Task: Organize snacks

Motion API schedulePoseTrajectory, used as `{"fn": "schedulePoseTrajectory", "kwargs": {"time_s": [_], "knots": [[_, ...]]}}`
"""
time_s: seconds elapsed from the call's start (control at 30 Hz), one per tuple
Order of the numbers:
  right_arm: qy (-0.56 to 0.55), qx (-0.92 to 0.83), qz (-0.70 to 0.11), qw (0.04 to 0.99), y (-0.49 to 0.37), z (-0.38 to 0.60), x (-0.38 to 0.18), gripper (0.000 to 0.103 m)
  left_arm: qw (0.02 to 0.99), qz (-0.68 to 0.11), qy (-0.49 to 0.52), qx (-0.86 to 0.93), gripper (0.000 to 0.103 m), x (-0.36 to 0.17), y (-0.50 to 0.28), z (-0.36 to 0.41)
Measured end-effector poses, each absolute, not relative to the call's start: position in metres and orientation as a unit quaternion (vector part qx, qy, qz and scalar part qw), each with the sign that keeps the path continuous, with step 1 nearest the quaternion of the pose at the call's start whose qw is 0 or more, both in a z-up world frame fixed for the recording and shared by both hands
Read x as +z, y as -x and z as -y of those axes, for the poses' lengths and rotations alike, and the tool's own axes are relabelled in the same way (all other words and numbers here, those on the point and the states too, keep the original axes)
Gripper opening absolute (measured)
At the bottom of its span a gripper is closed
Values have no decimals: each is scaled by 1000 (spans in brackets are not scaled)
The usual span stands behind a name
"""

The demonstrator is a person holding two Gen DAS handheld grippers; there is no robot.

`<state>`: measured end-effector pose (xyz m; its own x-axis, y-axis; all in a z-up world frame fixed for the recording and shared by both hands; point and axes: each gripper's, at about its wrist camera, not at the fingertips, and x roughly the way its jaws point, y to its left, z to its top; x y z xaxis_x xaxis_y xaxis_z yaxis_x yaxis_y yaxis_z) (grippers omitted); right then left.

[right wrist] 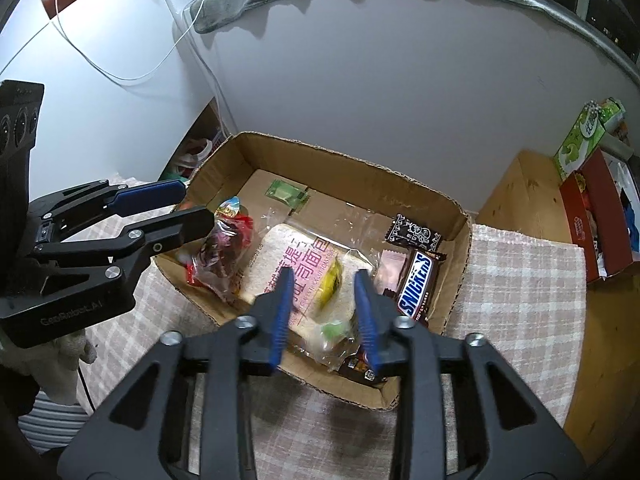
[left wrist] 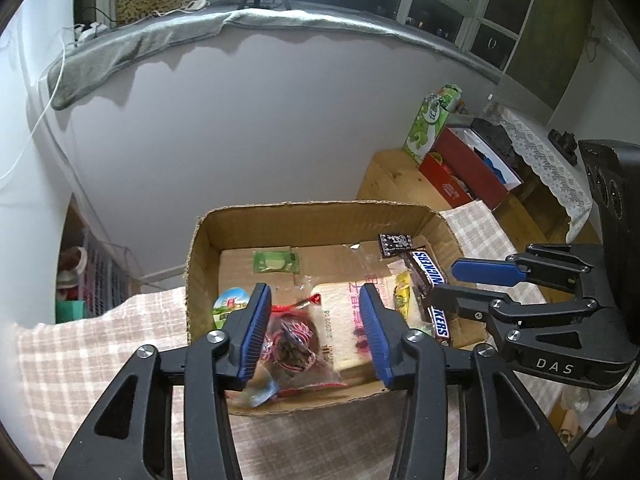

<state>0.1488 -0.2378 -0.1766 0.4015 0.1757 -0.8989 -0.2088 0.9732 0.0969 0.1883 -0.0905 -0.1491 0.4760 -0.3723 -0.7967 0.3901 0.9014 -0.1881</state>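
An open cardboard box [left wrist: 200,248] [right wrist: 456,216] sits on a checked cloth and holds snacks: a bagged bread slice [left wrist: 344,320] [right wrist: 280,264], a red-wrapped snack bag [left wrist: 292,340] [right wrist: 220,252], a Snickers bar [left wrist: 430,272] [right wrist: 416,284], a small green packet [left wrist: 276,261] [right wrist: 286,192], a black packet [left wrist: 395,242] [right wrist: 414,235] and a yellow candy [right wrist: 330,280]. My left gripper [left wrist: 316,332] is open, hovering over the box's near side above the red bag and bread. My right gripper [right wrist: 324,312] is open above the bread and yellow candy, holding nothing.
The checked cloth [left wrist: 100,340] [right wrist: 520,288] covers the table. A wooden surface [left wrist: 396,180] at the right carries a red box [left wrist: 464,172] [right wrist: 600,220] and a green tissue box [left wrist: 430,120] [right wrist: 580,140]. A white wall stands right behind the cardboard box.
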Motion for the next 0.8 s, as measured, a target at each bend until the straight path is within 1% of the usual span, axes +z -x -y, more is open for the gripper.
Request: {"fn": "schedulePoseTrajectory", "kwargs": {"time_s": [0.1,0.2,0.23,0.27,0.33,0.37,0.43,0.47,0.53,0.8], "knots": [[14,112,-537,836,-148,239,-178,35,860,-461,-10,-218,49,-148,-188,88],[16,112,-536,837,-146,238,-177,39,861,-460,-11,-215,49,-147,-185,86],[17,112,-535,838,-145,237,-175,45,862,-460,-12,-214,49,-146,-184,85],[18,111,-532,839,-144,237,-174,54,863,-459,-12,-212,49,-145,-183,85],[22,109,-527,843,-141,236,-170,61,864,-457,-11,-210,52,-143,-180,83],[23,109,-525,844,-140,236,-168,63,865,-457,-10,-209,54,-142,-179,82],[26,107,-524,845,-138,235,-165,65,866,-455,-11,-208,54,-139,-176,80],[27,107,-524,845,-137,235,-164,67,866,-455,-11,-207,54,-139,-175,79],[27,105,-523,845,-135,235,-162,71,867,-454,-11,-203,57,-137,-171,77],[23,87,-510,855,-117,234,-149,71,876,-445,5,-188,59,-124,-153,63]]}}
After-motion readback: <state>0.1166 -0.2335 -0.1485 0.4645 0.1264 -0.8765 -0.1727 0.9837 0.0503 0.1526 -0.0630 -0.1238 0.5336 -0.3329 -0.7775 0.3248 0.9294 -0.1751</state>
